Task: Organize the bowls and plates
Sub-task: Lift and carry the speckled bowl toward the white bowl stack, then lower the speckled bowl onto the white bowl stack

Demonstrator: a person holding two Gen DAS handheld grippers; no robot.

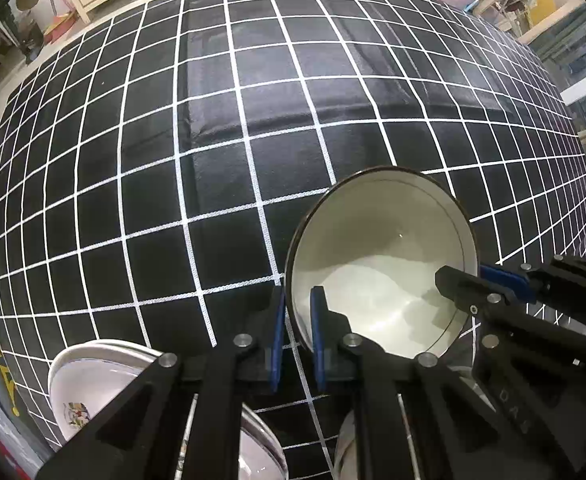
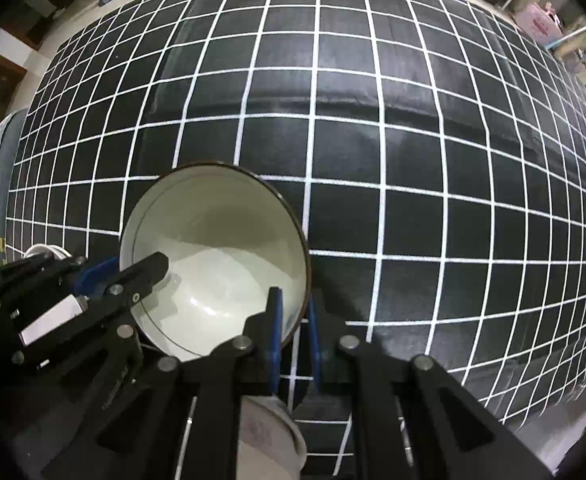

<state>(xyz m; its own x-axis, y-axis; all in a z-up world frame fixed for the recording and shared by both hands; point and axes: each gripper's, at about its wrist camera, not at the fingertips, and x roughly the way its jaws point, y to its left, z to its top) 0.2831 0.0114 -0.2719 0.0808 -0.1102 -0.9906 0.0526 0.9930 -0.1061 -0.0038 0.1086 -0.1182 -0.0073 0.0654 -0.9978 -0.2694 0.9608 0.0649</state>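
The white bowl [image 1: 381,264] was held above the gridded worktop [image 1: 213,120], its rim pinched on opposite sides by the left hand-held gripper [image 1: 297,332] and the right hand-held gripper [image 2: 293,328], both nearly closed. Uneven pull could have slipped the thin rim free and dropped it onto the dishes [image 1: 93,380] below.

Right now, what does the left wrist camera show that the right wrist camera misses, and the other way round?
Only the left view: a stack of white plates with a colourful print at lower left, and a clear glass dish below the left hand-held gripper.

Only the right view: a pale cup-like object under the right hand-held gripper.

Both: the white bowl, gripped at opposite rims by the two grippers, above the black checked cloth.
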